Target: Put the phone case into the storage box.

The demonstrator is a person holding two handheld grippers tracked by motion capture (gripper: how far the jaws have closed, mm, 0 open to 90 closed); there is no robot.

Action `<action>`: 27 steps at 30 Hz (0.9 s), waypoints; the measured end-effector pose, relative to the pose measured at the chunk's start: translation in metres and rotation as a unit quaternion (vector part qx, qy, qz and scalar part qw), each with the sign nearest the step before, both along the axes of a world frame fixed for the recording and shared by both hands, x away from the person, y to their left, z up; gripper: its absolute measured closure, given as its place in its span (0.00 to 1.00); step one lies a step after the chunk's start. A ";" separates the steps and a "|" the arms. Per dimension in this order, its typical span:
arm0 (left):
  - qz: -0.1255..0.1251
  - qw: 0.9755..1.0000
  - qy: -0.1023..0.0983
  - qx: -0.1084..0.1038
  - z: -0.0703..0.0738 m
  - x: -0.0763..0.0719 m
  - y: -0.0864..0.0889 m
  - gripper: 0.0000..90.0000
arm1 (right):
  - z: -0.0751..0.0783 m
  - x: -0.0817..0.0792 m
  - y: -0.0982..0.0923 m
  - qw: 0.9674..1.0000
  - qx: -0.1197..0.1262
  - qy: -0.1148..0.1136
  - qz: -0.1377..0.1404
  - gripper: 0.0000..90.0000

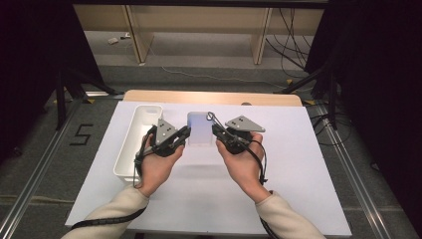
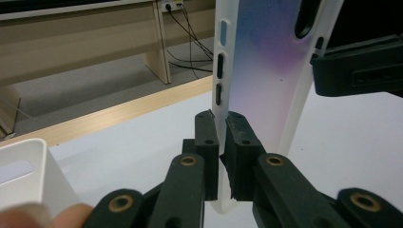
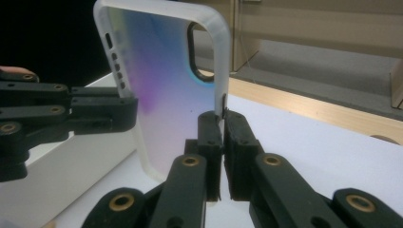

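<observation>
The case stands upright between both grippers, left gripper clamped on its left edge, right gripper on its right, tray left.

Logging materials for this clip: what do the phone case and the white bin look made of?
Phone case: looks like soft translucent plastic, perhaps silicone or TPU, with frosted matte edges and a blue-purple tint showing through the back. White bin: looks like rigid opaque plastic, smooth and slightly glossy, with thin moulded walls and a rounded rim.
</observation>
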State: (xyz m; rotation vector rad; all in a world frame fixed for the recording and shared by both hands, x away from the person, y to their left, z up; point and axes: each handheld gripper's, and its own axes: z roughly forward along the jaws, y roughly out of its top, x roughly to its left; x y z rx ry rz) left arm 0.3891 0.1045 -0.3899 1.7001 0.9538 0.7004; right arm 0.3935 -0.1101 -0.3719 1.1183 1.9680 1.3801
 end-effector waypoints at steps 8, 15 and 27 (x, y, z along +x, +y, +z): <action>0.019 1.000 -0.004 0.003 0.002 0.002 0.006 0.96 | -0.001 -0.004 0.006 1.000 0.006 0.008 0.018 0.95; 0.023 1.000 0.004 0.004 0.000 0.002 0.003 0.97 | -0.002 -0.004 0.009 0.999 0.010 0.005 0.031 0.89; 0.027 1.000 0.004 0.002 0.002 0.002 0.005 0.98 | -0.003 -0.003 0.006 0.997 0.012 -0.023 0.073 0.58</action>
